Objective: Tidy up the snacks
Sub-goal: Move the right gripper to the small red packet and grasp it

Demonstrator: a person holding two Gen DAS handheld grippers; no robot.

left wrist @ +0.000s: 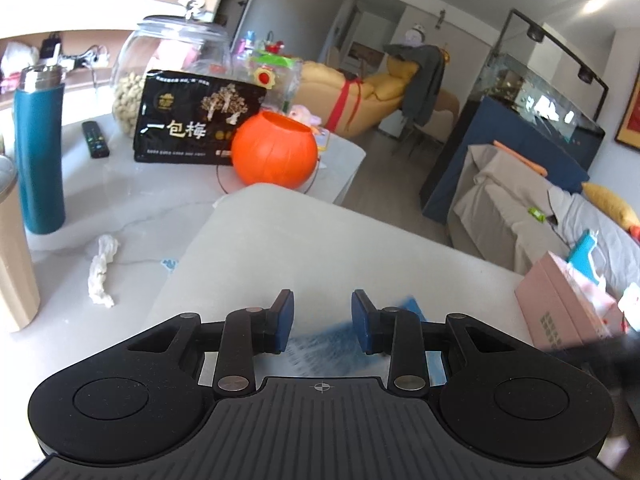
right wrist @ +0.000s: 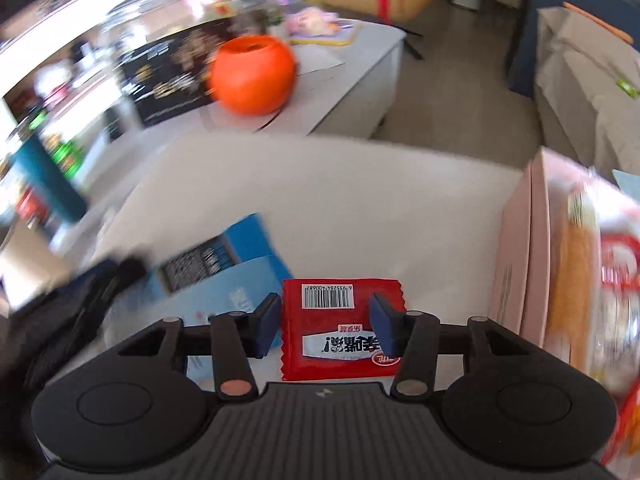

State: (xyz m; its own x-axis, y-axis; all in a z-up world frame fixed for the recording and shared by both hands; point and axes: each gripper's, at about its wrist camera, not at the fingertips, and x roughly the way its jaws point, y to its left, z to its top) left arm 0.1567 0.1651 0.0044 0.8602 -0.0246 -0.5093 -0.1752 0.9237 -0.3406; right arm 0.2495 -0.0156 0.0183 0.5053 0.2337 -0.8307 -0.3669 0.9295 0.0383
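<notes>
My left gripper (left wrist: 322, 322) is open and empty above a blurred blue snack packet (left wrist: 340, 336) that lies on a pale grey cushion (left wrist: 304, 240). My right gripper (right wrist: 323, 326) is open, its jaws on either side of a red snack packet (right wrist: 340, 332) with a barcode; the pads do not touch it. A blue packet (right wrist: 224, 264) lies to the left of the red one. A pink box (right wrist: 520, 264) holding several snacks stands on the right, and it also shows in the left wrist view (left wrist: 560, 312). An orange pumpkin-shaped bowl (left wrist: 274, 148) stands on the table beyond.
On the white table (left wrist: 152, 200) are a black snack bag (left wrist: 192, 120), a glass jar of nuts (left wrist: 168, 60), a teal bottle (left wrist: 38, 152), a remote (left wrist: 95, 139) and a crumpled tissue (left wrist: 102, 272). A yellow sofa (left wrist: 360, 92) and a grey-covered couch (left wrist: 520, 208) stand beyond.
</notes>
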